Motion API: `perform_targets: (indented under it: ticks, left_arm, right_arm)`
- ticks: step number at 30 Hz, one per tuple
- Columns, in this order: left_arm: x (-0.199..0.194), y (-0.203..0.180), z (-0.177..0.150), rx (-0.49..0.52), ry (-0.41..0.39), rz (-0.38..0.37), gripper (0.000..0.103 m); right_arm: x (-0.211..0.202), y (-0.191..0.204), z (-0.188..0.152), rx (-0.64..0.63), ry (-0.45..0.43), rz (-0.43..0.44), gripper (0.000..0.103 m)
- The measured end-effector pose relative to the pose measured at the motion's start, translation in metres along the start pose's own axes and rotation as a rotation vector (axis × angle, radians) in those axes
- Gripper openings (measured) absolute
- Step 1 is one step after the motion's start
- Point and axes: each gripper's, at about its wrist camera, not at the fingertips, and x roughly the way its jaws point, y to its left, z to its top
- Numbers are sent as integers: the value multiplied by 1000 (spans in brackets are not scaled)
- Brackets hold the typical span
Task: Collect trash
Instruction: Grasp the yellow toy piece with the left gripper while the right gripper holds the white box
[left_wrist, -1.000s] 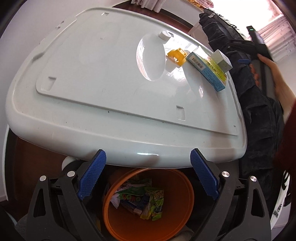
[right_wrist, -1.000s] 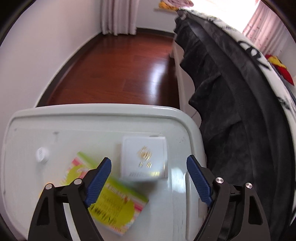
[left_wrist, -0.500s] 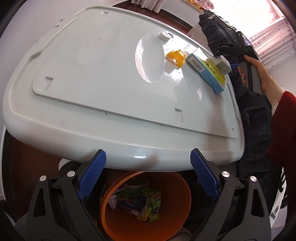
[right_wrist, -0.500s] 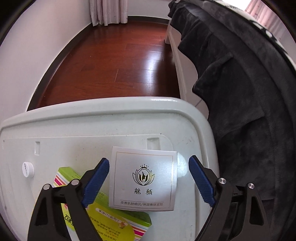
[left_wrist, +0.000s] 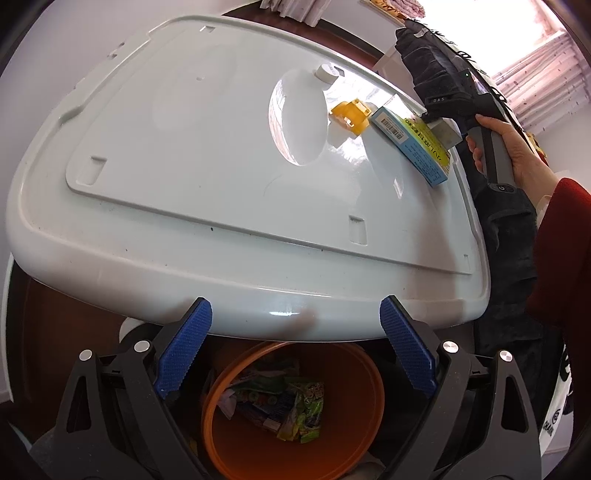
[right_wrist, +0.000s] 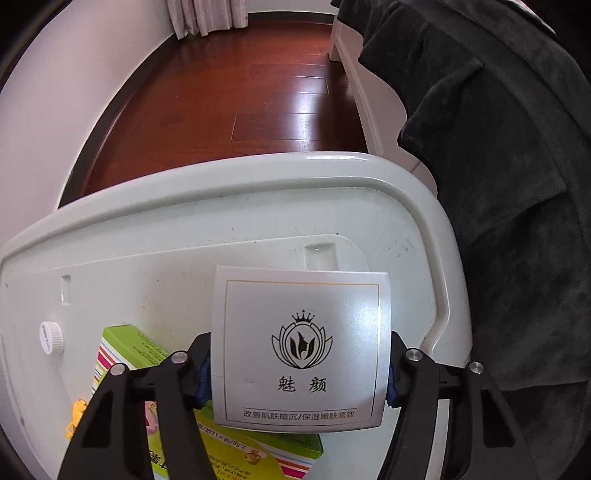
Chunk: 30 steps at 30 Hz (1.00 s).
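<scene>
The right wrist view shows a small white square cardboard box with a black crown-and-flower logo (right_wrist: 301, 350) sitting between the two black arms of the right gripper (right_wrist: 299, 373). The jaws are closing, and the blue pads are right at the box's two sides, so it looks gripped. The box rests on top of a flat green and yellow cardboard box with stripes (right_wrist: 236, 446). Both are on a big white plastic lid (right_wrist: 258, 206), near its right edge. A small white round cap (right_wrist: 51, 338) and a little yellow plastic piece (right_wrist: 75, 421) lie on the lid to the left.

In the left wrist view, a hand (left_wrist: 517, 147) in a red sleeve holds the right gripper over the boxes at the far corner of the lid. The left gripper (left_wrist: 295, 354) is wide apart with nothing in it. It hangs over a round orange plastic bin (left_wrist: 369, 424) with colourful wrappers (left_wrist: 288, 406) inside, just past the lid's near edge.
</scene>
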Motion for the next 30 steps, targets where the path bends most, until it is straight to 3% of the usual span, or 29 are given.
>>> perform_targets:
  ticks: [9, 17, 25, 30]
  left_arm:
    - [-1, -2, -1, 26, -16, 21, 90]
    - [-7, -6, -4, 60, -54, 46, 90]
    - [-18, -10, -10, 87, -105, 70, 90]
    - [-23, -14, -14, 104, -126, 70, 90]
  right_arm:
    - [-19, -10, -3, 33, -40, -13, 62]
    - [-101, -15, -19, 14, -128, 17, 62]
    - [-212, -13, -91, -84, -248, 103, 62]
    - [-249, -11, -160, -141, -272, 162, 62]
